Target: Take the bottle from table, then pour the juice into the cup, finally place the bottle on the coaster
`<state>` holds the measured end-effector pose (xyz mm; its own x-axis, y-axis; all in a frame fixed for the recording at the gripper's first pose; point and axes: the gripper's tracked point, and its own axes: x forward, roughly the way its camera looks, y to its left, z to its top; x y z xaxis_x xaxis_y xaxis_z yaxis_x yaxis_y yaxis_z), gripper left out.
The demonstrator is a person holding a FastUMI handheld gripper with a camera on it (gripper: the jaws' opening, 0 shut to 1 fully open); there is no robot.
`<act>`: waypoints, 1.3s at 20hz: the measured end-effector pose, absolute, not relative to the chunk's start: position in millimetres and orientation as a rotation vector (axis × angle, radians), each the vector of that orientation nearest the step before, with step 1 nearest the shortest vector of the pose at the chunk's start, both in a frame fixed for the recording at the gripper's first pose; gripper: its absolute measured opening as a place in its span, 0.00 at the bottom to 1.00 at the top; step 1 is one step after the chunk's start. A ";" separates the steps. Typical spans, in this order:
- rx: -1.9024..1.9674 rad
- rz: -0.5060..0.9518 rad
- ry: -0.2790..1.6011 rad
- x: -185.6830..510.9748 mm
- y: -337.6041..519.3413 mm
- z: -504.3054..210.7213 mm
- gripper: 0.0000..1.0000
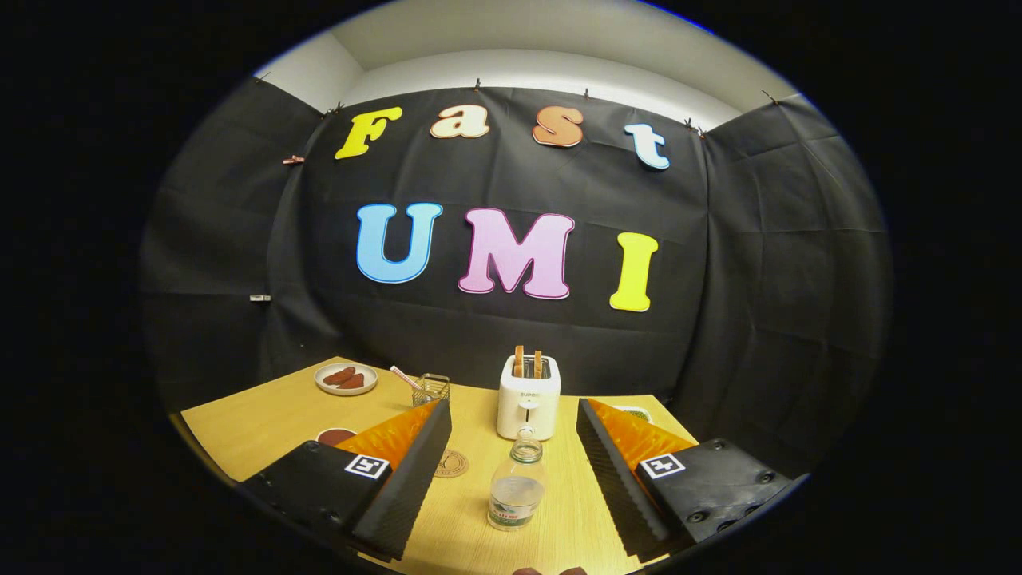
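While its fingers stand wide apart, the hand-held gripper (511,471) frames the uncapped bottle (516,491) between them on the bench (263,423), lined up for grasping; coaster (451,463) just left, toaster (528,397) beyond.

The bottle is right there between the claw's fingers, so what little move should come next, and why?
Probably ease the claw forward a little, then close it. The bottle stands upright on the table, between the wide-open fingers, and neither one touches it yet. It has no cap, so a slow, level approach seems wise. The toaster stands just beyond it.
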<state>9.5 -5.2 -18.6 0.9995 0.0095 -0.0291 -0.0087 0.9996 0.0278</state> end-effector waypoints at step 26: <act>0.014 0.032 0.127 42.6 -5.5 -98.4 0.98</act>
<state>42.6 -5.5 -98.4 0.9915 0.0324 -0.1260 -0.0307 0.9994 0.0155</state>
